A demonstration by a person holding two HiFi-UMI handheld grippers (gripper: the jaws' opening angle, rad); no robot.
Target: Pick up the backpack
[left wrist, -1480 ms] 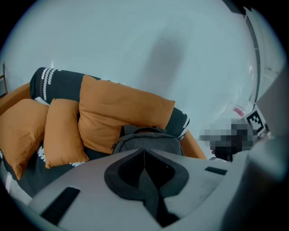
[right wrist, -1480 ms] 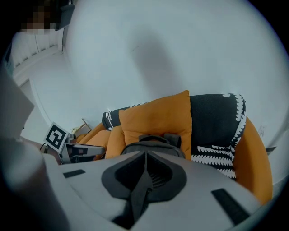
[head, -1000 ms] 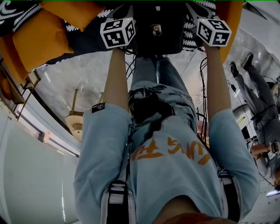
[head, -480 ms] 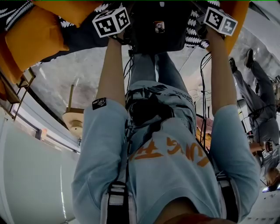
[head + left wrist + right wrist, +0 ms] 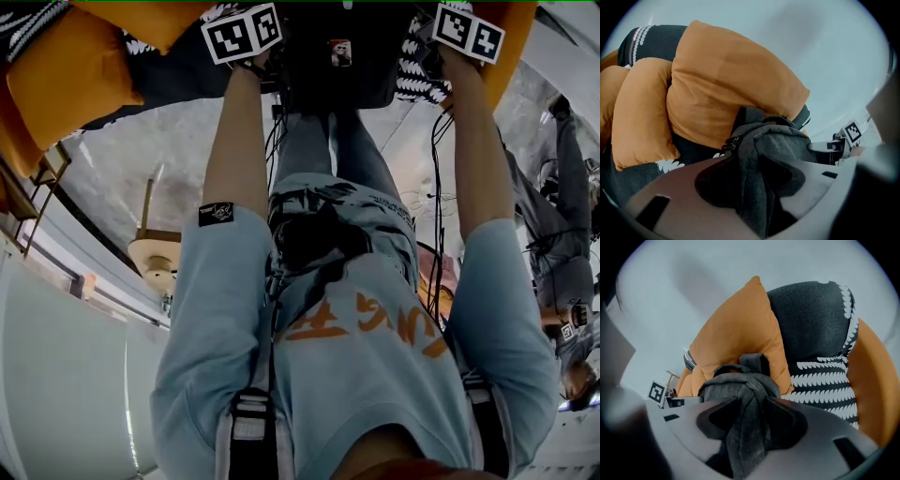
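Note:
The dark grey backpack point(image 5: 333, 66) rests against orange cushions at the top of the head view, between my two arms. In the left gripper view a gathered fold of the backpack point(image 5: 773, 140) runs down between the jaws of my left gripper point(image 5: 750, 187). Those jaws are closing and the cloth touches both inner faces. The right gripper view shows the same: a bunched fold of the backpack point(image 5: 736, 380) sits in my right gripper point(image 5: 747, 427), whose jaws are closing on it. Only the marker cubes point(image 5: 242, 33) point(image 5: 469, 33) show in the head view.
Big orange cushions point(image 5: 726, 89) point(image 5: 740, 333) and a black-and-white patterned seat cover point(image 5: 820, 376) stand behind the backpack. Another orange cushion point(image 5: 66, 75) lies at the left. Cables point(image 5: 436, 187) hang by my right arm. Another person point(image 5: 562, 234) stands at the right; a small round stand point(image 5: 155, 258) is at the left.
Both marker cubes have shifted towards the top edge of the head view and tilted, closer in to the backpack. The person at the right has shifted.

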